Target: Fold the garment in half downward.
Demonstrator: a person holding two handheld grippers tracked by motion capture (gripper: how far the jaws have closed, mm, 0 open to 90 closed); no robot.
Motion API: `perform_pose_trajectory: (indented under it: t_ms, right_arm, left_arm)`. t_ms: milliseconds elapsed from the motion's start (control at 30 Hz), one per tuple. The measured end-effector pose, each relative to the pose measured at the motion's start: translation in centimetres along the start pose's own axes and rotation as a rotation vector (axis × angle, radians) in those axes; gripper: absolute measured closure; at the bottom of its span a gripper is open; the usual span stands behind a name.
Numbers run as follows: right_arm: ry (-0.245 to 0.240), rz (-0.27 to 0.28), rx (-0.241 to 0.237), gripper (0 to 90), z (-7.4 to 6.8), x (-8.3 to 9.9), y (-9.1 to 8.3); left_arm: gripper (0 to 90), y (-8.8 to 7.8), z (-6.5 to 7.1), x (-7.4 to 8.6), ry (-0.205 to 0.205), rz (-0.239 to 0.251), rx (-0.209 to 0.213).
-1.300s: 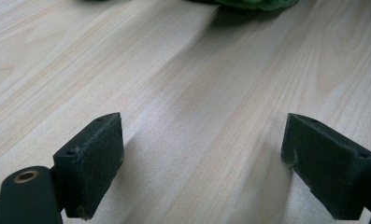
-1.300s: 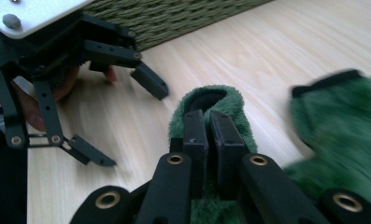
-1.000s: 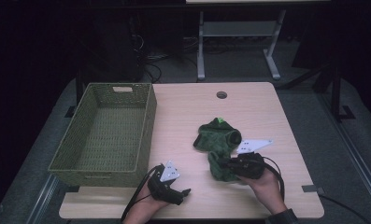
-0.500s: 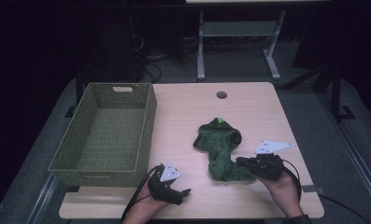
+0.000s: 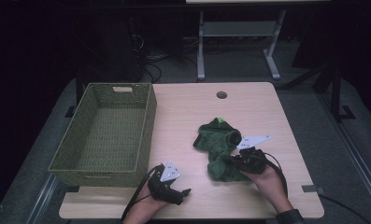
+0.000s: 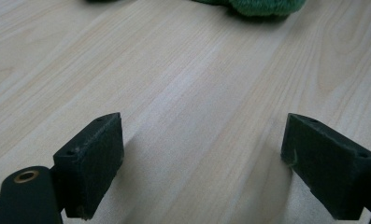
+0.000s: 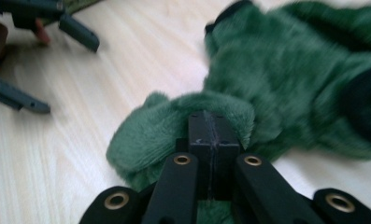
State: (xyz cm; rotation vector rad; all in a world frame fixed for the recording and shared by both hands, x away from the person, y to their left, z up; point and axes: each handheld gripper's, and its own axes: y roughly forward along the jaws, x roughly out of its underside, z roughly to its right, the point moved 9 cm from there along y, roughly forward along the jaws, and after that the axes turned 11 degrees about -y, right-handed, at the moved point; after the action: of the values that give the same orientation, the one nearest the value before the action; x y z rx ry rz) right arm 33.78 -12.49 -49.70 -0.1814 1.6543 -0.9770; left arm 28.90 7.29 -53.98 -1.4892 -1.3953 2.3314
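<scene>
Green fuzzy cloth (image 5: 219,148) is lying on the bench (image 5: 183,112) beside the basket (image 5: 103,135). Left gripper (image 6: 202,161) is resting with jaws wide open, holding nothing. Right gripper (image 7: 212,140) is pinching 1 thin fold; the cloth might be slipping free when lifted.
</scene>
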Motion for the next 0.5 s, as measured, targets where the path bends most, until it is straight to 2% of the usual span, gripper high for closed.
perform_pose_trajectory:
  t_ms: [67, 167, 300, 433, 500]
  right_arm:
    - [0.012, -0.029, -0.015, 89.7, -0.2, 0.6, 0.3]
    - [0.009, -0.033, -0.043, 89.9, -0.7, 1.0, 0.7]
    - [-0.012, -0.070, -0.044, 90.0, -1.1, 1.6, 1.6]
    - [0.011, -0.071, -0.049, 90.0, -0.9, 1.8, 1.8]
    - [-0.008, -0.051, -0.036, 87.7, -0.8, 1.6, 1.5]
  left_arm:
    - [12.4, 0.0, 0.0, 0.0, 0.002, 0.000, -0.001]
    - [12.4, 0.0, 0.0, 0.0, 0.002, 0.000, -0.001]
    - [12.4, 0.1, 0.0, 0.0, -0.004, 0.001, 0.000]
    - [12.5, 0.1, 0.0, 0.0, -0.003, 0.001, 0.000]
    - [12.4, 0.1, 0.0, 0.0, -0.004, 0.001, 0.000]
